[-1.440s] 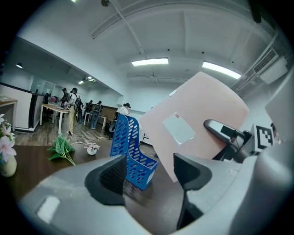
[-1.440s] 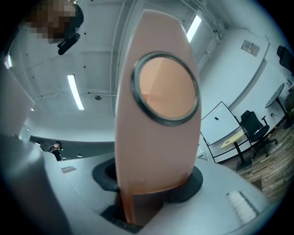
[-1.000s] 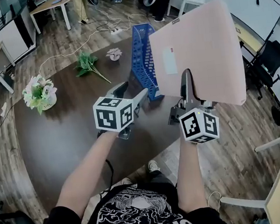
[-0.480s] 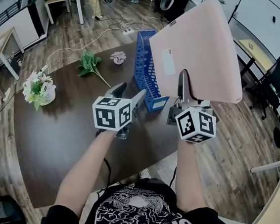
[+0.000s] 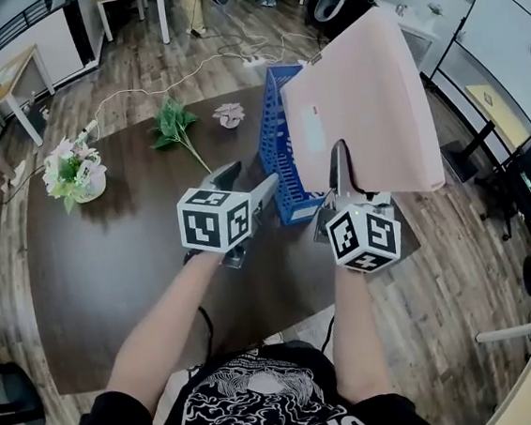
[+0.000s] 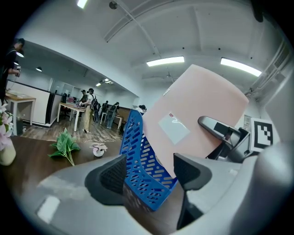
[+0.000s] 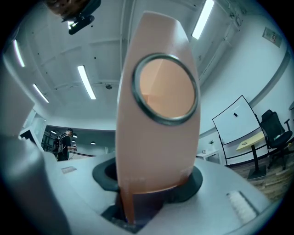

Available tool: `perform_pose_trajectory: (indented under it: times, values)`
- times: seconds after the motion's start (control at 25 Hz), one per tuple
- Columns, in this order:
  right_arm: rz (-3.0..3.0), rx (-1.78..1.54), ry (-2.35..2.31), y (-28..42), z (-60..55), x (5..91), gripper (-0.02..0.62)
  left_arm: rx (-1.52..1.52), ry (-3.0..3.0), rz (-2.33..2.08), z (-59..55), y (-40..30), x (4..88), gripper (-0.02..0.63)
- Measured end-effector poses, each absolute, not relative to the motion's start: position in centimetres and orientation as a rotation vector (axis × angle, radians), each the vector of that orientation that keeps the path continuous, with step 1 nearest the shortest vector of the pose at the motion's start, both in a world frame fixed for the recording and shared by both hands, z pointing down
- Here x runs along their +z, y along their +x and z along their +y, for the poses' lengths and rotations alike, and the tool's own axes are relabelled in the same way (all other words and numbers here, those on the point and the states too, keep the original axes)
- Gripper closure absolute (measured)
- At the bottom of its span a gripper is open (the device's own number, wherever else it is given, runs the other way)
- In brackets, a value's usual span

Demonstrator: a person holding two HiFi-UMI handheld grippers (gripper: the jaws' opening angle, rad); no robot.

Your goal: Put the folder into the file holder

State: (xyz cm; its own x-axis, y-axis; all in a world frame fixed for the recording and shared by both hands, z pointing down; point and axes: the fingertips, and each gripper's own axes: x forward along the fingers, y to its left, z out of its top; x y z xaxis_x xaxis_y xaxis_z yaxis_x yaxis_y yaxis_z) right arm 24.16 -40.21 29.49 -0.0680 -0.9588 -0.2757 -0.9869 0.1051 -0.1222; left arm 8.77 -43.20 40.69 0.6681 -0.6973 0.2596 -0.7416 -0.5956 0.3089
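My right gripper [image 5: 344, 166] is shut on the near edge of a pink folder [image 5: 368, 111], which stands upright and tilted above the table's right end. From the right gripper view the folder's spine [image 7: 156, 114], with its metal-rimmed finger hole, fills the space between the pads. A blue perforated file holder [image 5: 277, 144] stands on the brown table [image 5: 121, 269], just left of and behind the folder. My left gripper [image 5: 244, 185] is open with nothing between its fingers, near the holder's front end [image 6: 147, 176]. The folder [image 6: 193, 114] hangs to the holder's right.
A vase of flowers [image 5: 74, 170] stands at the table's left. A green sprig [image 5: 173, 124] and a small flower [image 5: 230, 114] lie at the far side. Office chairs [image 5: 515, 166] and desks stand on the wooden floor around; people are at the room's far end.
Both grippers have moved forward toward the blue file holder. The pink folder has travelled with the right gripper and now overlaps the holder's right side in the head view.
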Motion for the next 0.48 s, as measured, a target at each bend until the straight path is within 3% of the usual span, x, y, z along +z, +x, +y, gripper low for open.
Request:
perform_pose_trajectory:
  times: [0.48]
  values:
    - [2.248,0.057,-2.043,22.6,-44.1,34.1,0.399,0.174,2.472,-1.171,-44.3,7.5,41.4,0.278]
